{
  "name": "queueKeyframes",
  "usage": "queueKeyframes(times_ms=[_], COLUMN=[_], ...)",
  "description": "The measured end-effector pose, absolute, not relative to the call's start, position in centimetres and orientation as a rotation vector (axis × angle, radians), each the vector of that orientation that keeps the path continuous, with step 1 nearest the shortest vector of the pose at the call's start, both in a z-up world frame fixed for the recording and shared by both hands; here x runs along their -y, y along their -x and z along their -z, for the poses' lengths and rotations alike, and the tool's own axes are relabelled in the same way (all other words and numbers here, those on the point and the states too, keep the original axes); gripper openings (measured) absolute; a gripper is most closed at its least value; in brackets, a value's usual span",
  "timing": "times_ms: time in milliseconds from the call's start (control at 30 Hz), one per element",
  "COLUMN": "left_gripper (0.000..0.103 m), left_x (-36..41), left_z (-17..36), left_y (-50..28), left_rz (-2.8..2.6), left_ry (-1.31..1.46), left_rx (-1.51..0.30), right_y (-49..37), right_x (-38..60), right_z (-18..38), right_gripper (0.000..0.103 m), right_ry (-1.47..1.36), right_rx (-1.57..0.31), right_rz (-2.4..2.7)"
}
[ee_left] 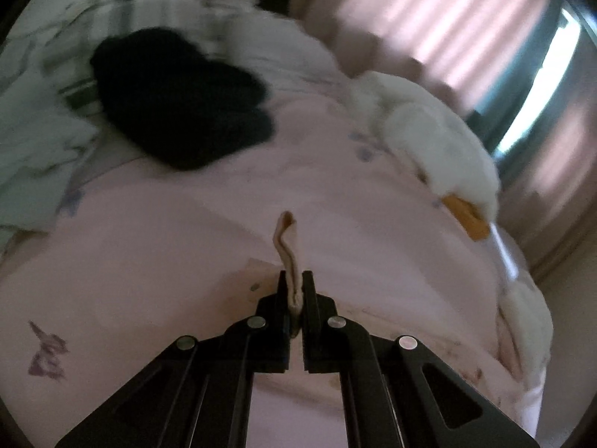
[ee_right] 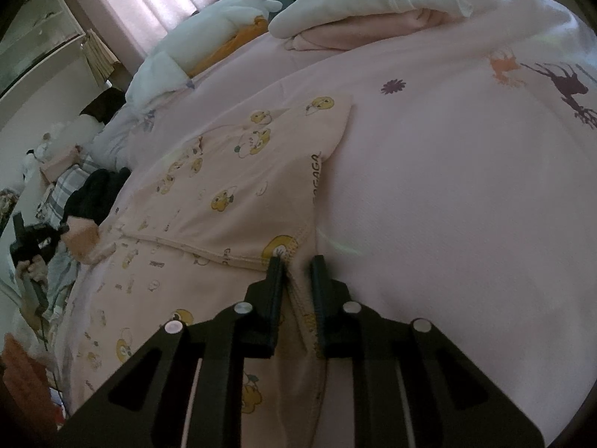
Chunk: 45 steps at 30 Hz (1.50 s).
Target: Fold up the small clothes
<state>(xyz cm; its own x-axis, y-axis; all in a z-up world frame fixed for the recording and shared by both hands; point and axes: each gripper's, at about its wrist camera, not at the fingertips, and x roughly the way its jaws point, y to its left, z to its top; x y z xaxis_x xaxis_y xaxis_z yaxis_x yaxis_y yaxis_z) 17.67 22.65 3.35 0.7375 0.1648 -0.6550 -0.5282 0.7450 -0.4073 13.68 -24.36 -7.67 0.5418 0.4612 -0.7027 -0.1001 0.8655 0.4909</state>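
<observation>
A small peach garment with yellow cartoon prints point(ee_right: 231, 194) lies partly folded on a pink bedspread point(ee_right: 447, 194). My right gripper point(ee_right: 296, 259) sits at the garment's near right hem, jaws a little apart with the hem edge between them. My left gripper point(ee_left: 294, 276) is shut on a thin fold of the peach garment point(ee_left: 287, 246), held edge-up above the pink bedspread point(ee_left: 186, 261). The left gripper point(ee_right: 30, 239) and the hand holding it show at the far left of the right wrist view.
A black garment point(ee_left: 179, 100) lies on the bed ahead left of my left gripper. A white plush duck with an orange beak point(ee_left: 447, 149) lies to its right. Folded white and pink clothes point(ee_right: 373, 7) sit at the bed's far side. Curtains point(ee_left: 466, 18) hang behind.
</observation>
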Motion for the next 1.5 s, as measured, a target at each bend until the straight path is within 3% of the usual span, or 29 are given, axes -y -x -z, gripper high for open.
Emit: queueKeyframes(times_ms=[467, 933, 1500], left_gripper=[0.002, 0.002, 0.002], left_x=[-10.4, -2.4, 8.7], left_z=[-6.6, -4.9, -2.9], left_y=[-21.8, -24.0, -25.6], left_rz=[-0.162, 0.033, 0.089], left_ry=[0.470, 0.483, 0.369], left_rx=[-0.635, -0.809, -0.813], right_y=[-13.6, -13.6, -13.3], right_x=[24.5, 24.5, 24.4], right_z=[7.6, 7.5, 7.2], right_gripper=[0.016, 0.015, 0.013], right_ry=[-0.438, -0.428, -0.410], right_rx=[-0.948, -0.958, -0.966], right_rz=[-0.355, -0.351, -0.338])
